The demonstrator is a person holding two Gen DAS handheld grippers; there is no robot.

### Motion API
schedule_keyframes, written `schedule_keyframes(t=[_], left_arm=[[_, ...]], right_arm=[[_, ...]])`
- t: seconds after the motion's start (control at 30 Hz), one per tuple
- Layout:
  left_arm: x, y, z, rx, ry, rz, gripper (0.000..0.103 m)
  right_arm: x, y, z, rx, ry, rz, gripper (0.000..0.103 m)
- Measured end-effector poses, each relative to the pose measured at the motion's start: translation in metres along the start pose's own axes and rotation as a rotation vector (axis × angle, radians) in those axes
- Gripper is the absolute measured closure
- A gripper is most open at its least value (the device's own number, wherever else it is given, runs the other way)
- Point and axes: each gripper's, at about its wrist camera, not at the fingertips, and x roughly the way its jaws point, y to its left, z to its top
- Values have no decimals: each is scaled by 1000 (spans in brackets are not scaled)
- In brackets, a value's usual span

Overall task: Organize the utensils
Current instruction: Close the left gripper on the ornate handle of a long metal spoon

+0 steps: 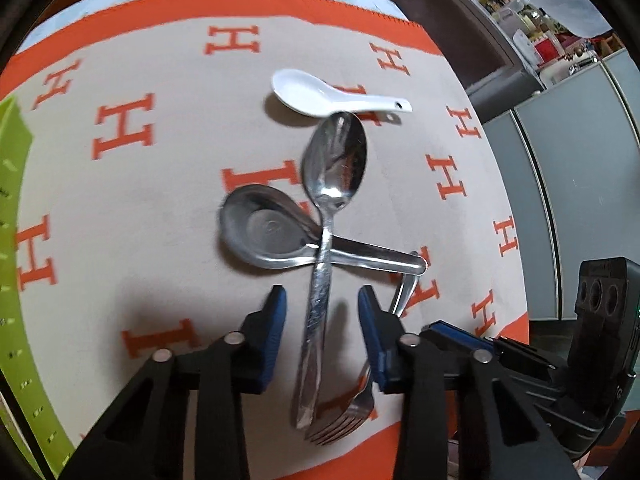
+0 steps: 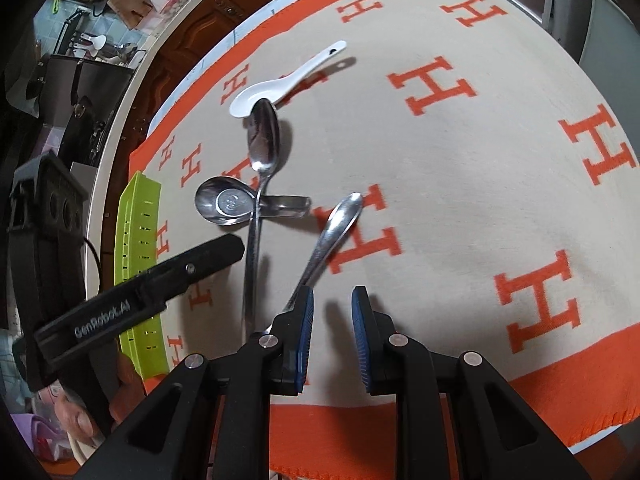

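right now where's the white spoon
White spoon lies at the far end of the cloth in both views, just beyond the bowl of the long steel spoon.

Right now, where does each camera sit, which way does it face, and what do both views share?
Left wrist: on the left gripper, facing steeply down at the beige cloth with orange letters; its blue-padded fingers straddle the long steel spoon.
Right wrist: on the right gripper, facing down at that cloth; its fingers, the left gripper and a hand show.
Shared: that spoon, the white ceramic spoon, the green slotted tray.
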Motion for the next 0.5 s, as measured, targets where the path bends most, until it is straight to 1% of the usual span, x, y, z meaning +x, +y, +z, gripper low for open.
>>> schedule_keyframes(t=[0.07, 0.17, 0.33, 0.47, 0.5], left_arm=[[11, -2, 1, -4, 37, -10, 79], [12, -7, 4, 11, 32, -4, 79], [15, -5, 12, -21, 36, -33, 79], [15, -5, 16, -22, 23, -35, 80], [15, -6, 16, -15, 15, -29, 86]], right_arm=[[3, -2, 2, 7, 4, 5, 83], [7, -4, 4, 10, 10, 13, 83], [11, -4, 5, 3, 10, 24, 83], [13, -5, 5, 2, 9, 35, 83], [13, -6, 5, 3, 9, 37, 83]])
